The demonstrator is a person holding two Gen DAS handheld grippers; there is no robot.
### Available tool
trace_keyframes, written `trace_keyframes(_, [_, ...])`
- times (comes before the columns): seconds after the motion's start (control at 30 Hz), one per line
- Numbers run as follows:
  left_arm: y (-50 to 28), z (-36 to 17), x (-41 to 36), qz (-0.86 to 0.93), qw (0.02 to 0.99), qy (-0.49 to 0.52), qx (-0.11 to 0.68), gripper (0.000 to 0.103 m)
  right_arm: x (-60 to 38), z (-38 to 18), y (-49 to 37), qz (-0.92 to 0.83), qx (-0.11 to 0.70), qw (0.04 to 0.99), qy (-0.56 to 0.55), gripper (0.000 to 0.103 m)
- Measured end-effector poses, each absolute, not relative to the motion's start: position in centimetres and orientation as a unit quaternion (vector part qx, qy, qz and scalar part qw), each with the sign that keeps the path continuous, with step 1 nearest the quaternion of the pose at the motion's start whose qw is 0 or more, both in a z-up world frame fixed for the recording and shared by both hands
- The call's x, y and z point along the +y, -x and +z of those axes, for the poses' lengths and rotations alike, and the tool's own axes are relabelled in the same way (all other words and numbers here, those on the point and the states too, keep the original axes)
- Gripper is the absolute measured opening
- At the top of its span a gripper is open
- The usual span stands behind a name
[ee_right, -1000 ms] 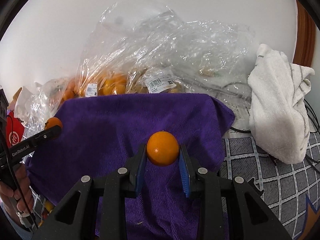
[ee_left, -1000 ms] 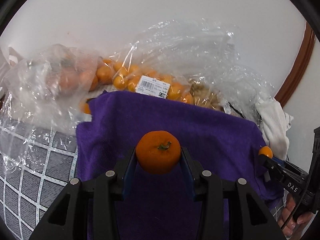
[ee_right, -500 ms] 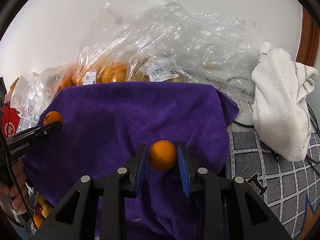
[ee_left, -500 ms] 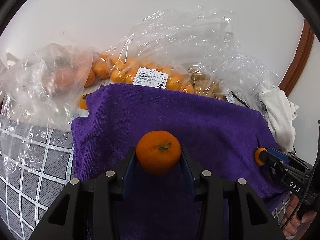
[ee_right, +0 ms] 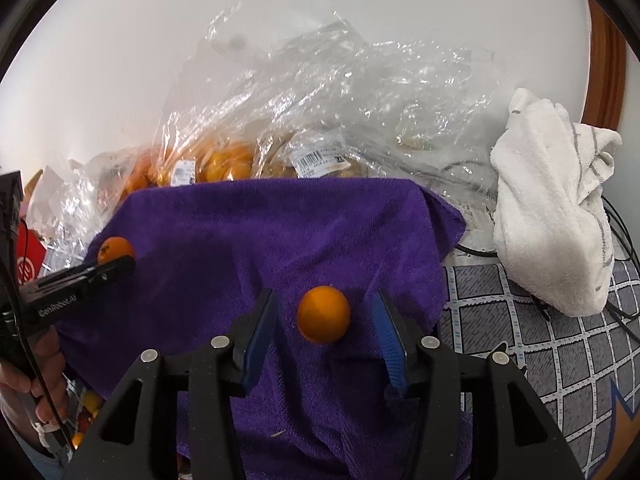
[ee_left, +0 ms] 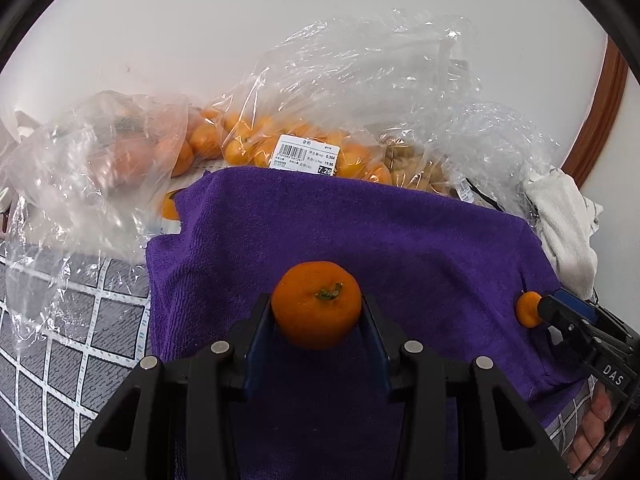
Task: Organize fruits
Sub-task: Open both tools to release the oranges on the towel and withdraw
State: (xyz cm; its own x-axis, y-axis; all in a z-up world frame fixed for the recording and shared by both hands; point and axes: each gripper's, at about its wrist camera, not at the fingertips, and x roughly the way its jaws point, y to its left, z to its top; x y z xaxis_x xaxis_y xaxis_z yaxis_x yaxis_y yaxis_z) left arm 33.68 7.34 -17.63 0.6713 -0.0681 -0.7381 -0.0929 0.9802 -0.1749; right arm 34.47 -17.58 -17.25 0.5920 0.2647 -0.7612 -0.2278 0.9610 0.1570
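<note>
Left hand-held gripper (ee_left: 317, 322) around mandarin (ee_left: 316, 305); more oranges (ee_left: 240, 148) inside plastic bag (ee_left: 360, 92).

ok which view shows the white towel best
The right wrist view: the white towel shows nearly whole, crumpled beside the purple cloth. The left wrist view catches only part of it at the right edge.

A surface covered by a grey cloth with a white grid (ee_right: 560, 340) carries the items. A purple towel (ee_right: 280, 240) lies spread across its middle, with a small orange (ee_right: 323, 314) resting on it near the front. Clear plastic bags of oranges (ee_left: 256, 148) lie along the far edge. A crumpled white towel (ee_right: 552, 208) lies at the right, over black cables (ee_right: 472, 250).
</note>
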Motion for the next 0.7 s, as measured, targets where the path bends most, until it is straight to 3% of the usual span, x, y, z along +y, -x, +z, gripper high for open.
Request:
trace_keyframes(0.17, [-33.5,-17.6,7.4,0.006,0.909,0.099,0.406,0.042,-18.0,-16.8,-33.9,0.136,0.417,0.898,-0.033,0.063])
trace_keyframes(0.3, [-33.2,-17.3,7.6,-0.003,0.912,0.114,0.394,0.05,-18.3,-16.5,-33.6,0.14,0.407,0.902,-0.042,0.07])
trace_keyframes(0.7, [-30.8,-14.7,6.9,0.004,0.948,0.093,0.306,0.051,-19.1,-15.1,-32.9,0.138,0.383,0.912,-0.05,0.07])
